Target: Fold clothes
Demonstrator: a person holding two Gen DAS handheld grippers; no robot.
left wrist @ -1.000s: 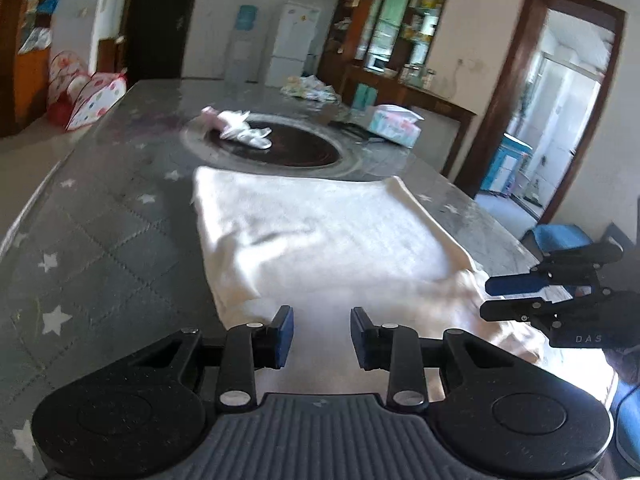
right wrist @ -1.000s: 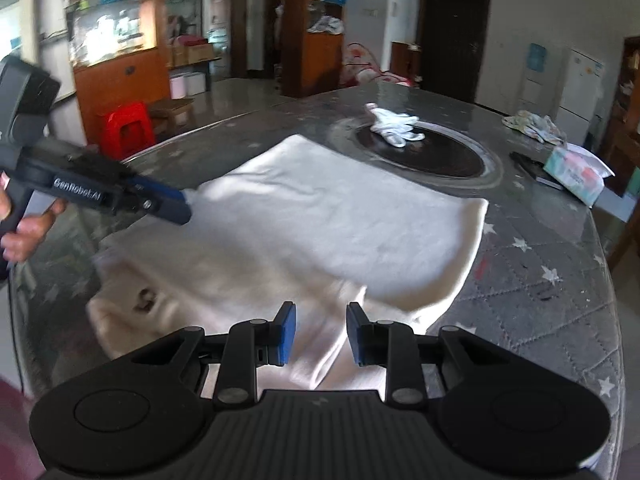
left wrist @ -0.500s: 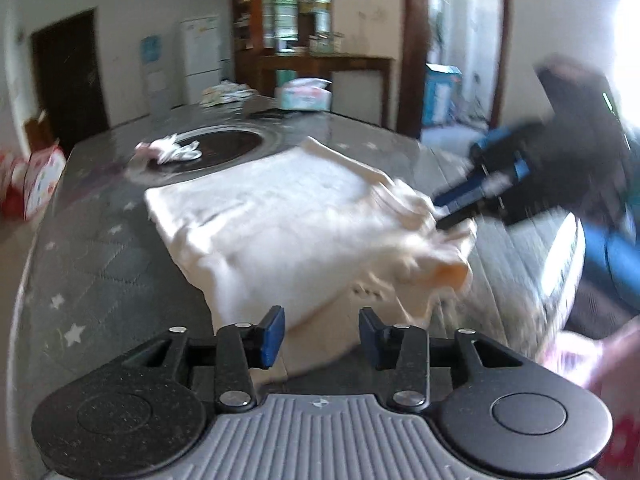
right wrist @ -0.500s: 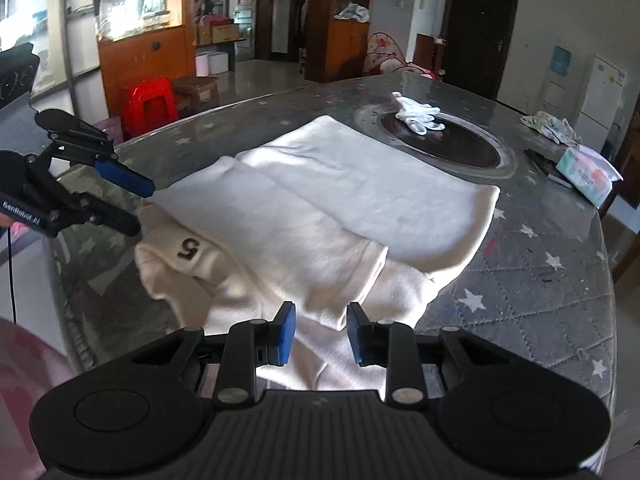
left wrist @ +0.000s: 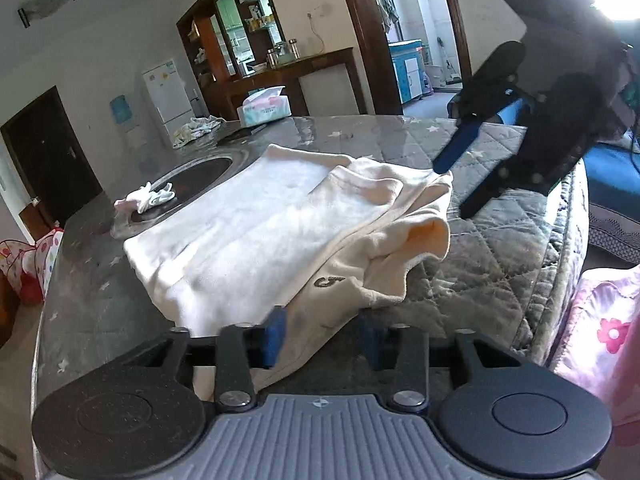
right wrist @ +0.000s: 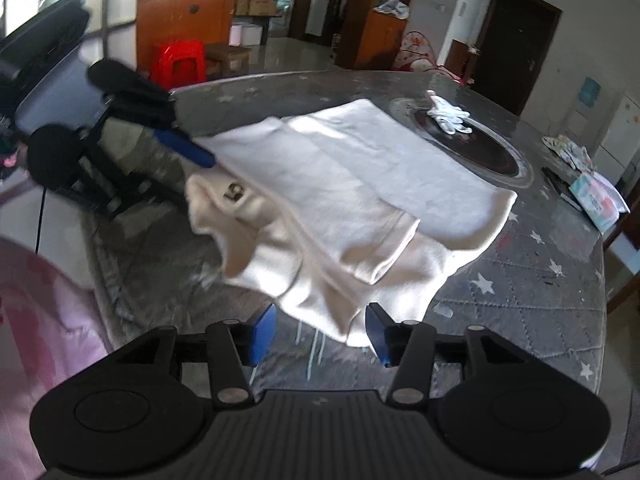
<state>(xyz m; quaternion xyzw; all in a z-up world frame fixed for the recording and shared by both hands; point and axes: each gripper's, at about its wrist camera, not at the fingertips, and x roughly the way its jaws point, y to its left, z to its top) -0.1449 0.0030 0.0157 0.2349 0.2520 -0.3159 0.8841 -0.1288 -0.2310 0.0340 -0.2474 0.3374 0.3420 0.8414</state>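
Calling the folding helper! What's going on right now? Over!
Left gripper open, right gripper open. Cream garment partly folded, sleeve over body. White gloves lie beyond it, not blocking.

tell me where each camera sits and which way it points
Left wrist: sits on the left gripper, looks across the cream garment toward the tissue box; right gripper shows at right.
Right wrist: sits on the right gripper, looks over the garment toward the white gloves; left gripper at left.
Shared: garment, gloves, tissue box, table.

White walls, a dark door [left wrist: 48, 160], a white fridge [left wrist: 168, 92], wooden cabinets [left wrist: 240, 48] — a red plastic stool [right wrist: 180, 62] on glossy floor [right wrist: 288, 54].
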